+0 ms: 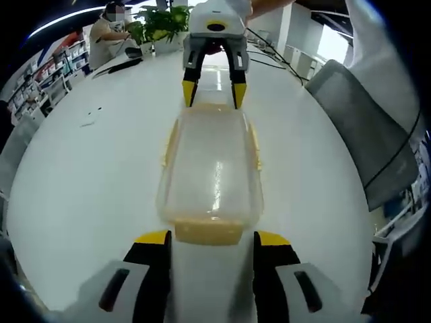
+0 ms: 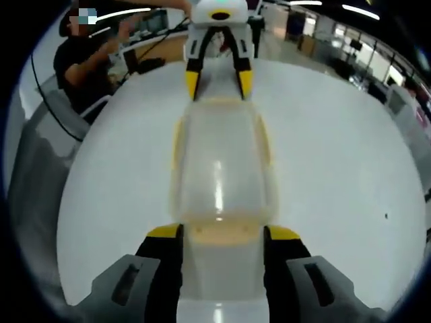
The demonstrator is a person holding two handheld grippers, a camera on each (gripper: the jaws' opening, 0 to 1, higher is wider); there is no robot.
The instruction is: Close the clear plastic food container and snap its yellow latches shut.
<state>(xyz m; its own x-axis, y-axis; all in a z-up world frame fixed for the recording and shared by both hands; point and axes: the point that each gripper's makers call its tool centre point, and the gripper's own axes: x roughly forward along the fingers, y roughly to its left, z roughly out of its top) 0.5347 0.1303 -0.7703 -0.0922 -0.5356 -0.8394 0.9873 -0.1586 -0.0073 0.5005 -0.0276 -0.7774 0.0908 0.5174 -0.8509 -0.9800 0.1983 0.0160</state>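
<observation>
A clear plastic food container (image 1: 212,168) with its lid on lies lengthwise on the white table (image 1: 87,182), between my two grippers, which face each other. Yellow latches run along its long sides (image 1: 168,142), and another yellow latch (image 1: 209,231) sits at the near end. My left gripper (image 1: 213,239) is open, its jaws straddling that near end. My right gripper (image 1: 214,94) stands open at the far end. In the right gripper view, the container (image 2: 219,161) has its near end latch (image 2: 219,232) between the open jaws of the right gripper (image 2: 222,233), and the left gripper (image 2: 219,84) is opposite.
A grey chair (image 1: 367,134) stands at the table's right side. At the far edge are a potted plant (image 1: 161,23), cables (image 1: 269,57) and a seated person (image 1: 108,33). Another grey chair (image 2: 40,168) and a person (image 2: 84,60) are on the left of the right gripper view.
</observation>
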